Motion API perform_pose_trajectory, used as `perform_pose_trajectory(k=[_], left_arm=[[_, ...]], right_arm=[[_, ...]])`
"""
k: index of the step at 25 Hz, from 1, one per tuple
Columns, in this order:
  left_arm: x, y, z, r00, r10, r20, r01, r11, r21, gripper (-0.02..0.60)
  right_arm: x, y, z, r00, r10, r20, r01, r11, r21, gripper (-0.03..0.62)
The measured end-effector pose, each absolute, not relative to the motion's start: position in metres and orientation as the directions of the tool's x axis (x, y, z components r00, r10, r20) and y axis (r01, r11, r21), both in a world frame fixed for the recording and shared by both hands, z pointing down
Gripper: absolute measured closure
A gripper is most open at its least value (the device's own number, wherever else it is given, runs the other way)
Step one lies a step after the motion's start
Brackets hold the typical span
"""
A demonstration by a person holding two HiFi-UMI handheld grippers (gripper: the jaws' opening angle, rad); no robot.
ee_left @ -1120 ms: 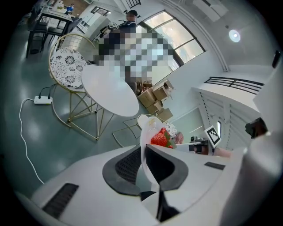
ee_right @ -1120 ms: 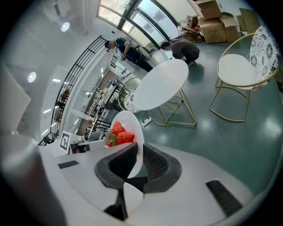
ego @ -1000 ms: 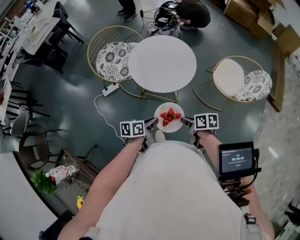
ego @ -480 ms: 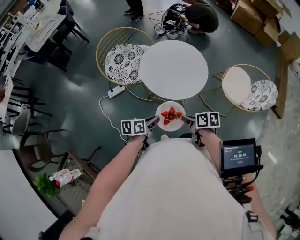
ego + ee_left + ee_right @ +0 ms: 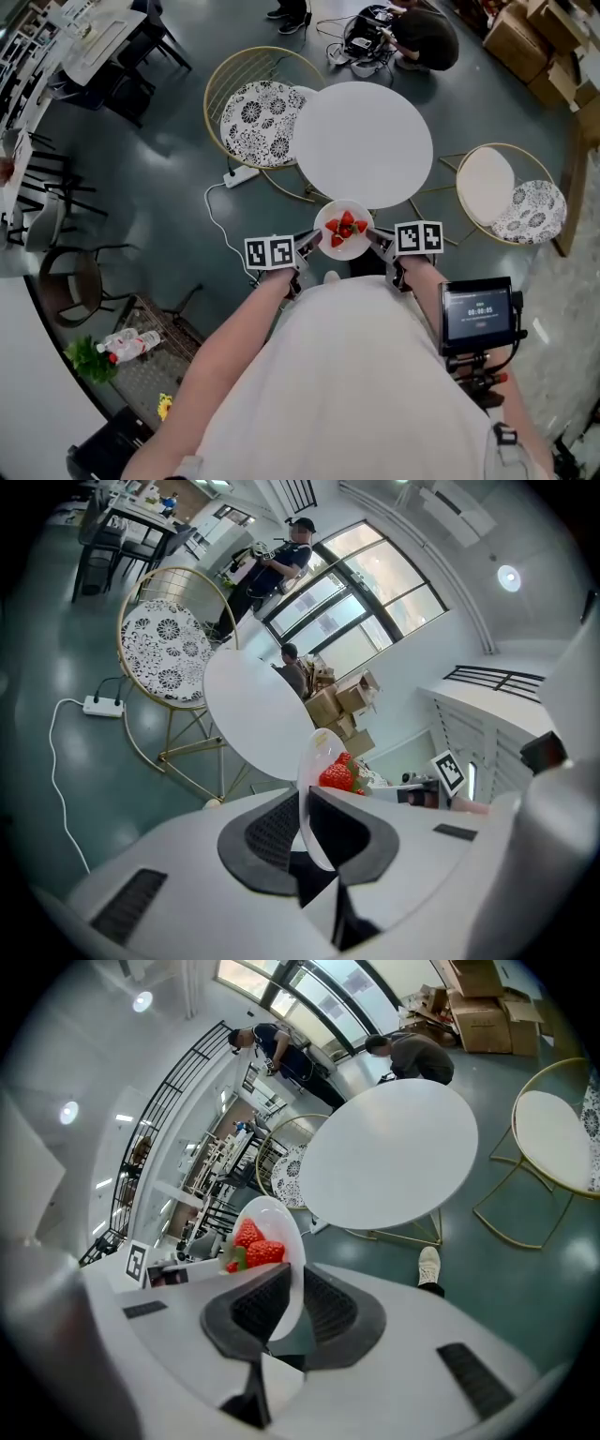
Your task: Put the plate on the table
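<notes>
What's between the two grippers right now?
The plate of strawberries, its opposite rims clamped by left gripper and right gripper; clearest in head view.

No text can be read; digits on the small screen (image 5: 480,317) are blurred.

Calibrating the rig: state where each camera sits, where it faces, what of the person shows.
Head view: on the head, steeply down at plate near table; torso, arms show.
Left gripper view: on left gripper, along jaws shut on plate rim.
Right gripper view: on right gripper, same, opposite rim.
All three share plate and table.
</notes>
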State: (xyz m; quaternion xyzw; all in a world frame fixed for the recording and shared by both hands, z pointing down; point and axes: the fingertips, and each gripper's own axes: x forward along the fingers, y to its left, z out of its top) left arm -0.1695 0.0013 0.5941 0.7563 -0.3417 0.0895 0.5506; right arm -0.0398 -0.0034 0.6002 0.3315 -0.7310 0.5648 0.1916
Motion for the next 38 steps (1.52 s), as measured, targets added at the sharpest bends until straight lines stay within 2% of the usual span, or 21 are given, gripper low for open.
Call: perform_pose_trajectory(k=[4,10,18,24,38], left_arm=[[-0.173,-0.015,0.598,0.729,-0.434,0.53,-0.63,-0.123,0.767,0.549],[-0.151,-0.097,0.599,0.712,-0.431,0.554,-0.649,-0.102,0.754,0.549],[-0.147,-0.09,0.607,0.716,-0.4,0.572,-0.654,-0.096,0.751,0.549],[-0.114,-0.147,0.617,0.685,-0.377,0.624,-0.689,-0.054,0.723,0.549],[-0.112,-0.175,0.641,0.656,-0.345,0.671,-0.706,0.033,0.707,0.549]], right_arm=[[-0.044,-0.027,0.606,-0.722,-0.237,0.65,-0.689,0.161,-0.707,0.548],[-0.022,-0.109,0.609,-0.741,-0.216,0.636,-0.67,0.165,-0.724,0.548],[-0.018,-0.101,0.619,-0.735,-0.206,0.646,-0.675,0.13,-0.727,0.548],[0.013,-0.166,0.632,-0.744,-0.154,0.65,-0.668,0.137,-0.732,0.548],[0.015,-0.194,0.66,-0.756,-0.058,0.652,-0.653,0.121,-0.747,0.548]])
